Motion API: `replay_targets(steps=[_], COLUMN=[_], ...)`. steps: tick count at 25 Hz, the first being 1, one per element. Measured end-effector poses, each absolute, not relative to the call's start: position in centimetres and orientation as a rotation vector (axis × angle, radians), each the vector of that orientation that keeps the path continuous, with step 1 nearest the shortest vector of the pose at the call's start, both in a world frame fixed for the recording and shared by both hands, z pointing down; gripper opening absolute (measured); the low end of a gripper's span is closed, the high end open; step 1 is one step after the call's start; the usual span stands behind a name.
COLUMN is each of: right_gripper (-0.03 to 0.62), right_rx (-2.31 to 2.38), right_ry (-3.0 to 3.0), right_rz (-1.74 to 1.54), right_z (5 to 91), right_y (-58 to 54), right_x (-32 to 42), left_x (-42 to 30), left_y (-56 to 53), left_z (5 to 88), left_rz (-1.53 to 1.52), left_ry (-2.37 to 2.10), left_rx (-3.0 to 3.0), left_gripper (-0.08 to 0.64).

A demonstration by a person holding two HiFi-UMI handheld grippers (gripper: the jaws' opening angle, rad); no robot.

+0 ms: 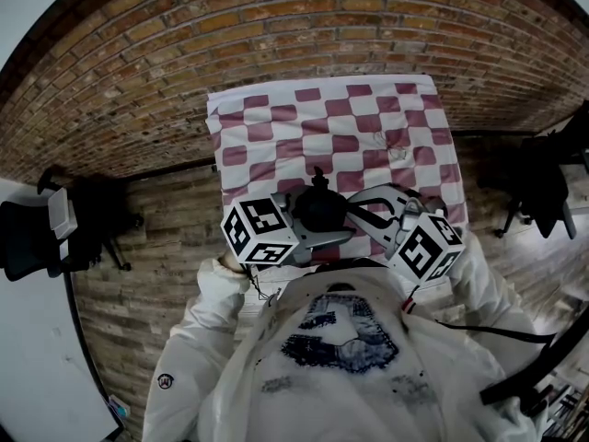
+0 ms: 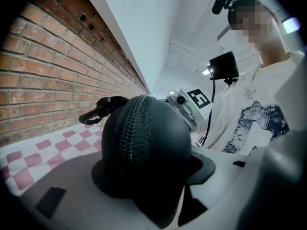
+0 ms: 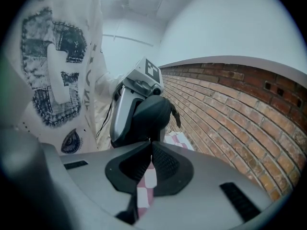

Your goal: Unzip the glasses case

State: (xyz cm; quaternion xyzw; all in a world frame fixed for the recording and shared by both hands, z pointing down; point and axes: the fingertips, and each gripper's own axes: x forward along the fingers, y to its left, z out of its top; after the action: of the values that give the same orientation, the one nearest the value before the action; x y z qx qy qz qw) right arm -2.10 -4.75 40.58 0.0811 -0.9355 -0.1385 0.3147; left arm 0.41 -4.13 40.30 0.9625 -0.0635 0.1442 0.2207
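From the head view, the left gripper [image 1: 313,230] clamps the black glasses case [image 1: 319,206] above a checked tablecloth [image 1: 368,118], seemingly to steady it. The right gripper [image 1: 359,212] sits at the case's 4 o'clock.

In the left gripper view, the case [image 2: 144,143] fills the jaws. Its zipper [image 2: 128,138] faces the camera and a clip [image 2: 98,111] sits at 10 o'clock.

The right gripper view shows that gripper's jaws drawn together at the case's [image 3: 151,114] lower edge. They are probably on the zipper pull, though it is too small to confirm.

Left gripper [image 2: 149,174] grips glasses case [image 2: 144,133]; right gripper [image 3: 150,146] pinched
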Motion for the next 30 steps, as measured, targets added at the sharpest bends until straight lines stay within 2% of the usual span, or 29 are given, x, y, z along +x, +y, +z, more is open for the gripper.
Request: replay_targets(steps=[30], right_gripper=[0.015], right_rx=[0.117], right_ry=[-2.322], right_rz=[-0.542], right_z=[39.9], right_y=[-5.6], right_x=[-2.3], left_x=[0.8], left_y=[-2.8], left_z=[43.7], left_rz=[0.654], left_ry=[-0.119], left_rx=[2.595], left_gripper=[0.259])
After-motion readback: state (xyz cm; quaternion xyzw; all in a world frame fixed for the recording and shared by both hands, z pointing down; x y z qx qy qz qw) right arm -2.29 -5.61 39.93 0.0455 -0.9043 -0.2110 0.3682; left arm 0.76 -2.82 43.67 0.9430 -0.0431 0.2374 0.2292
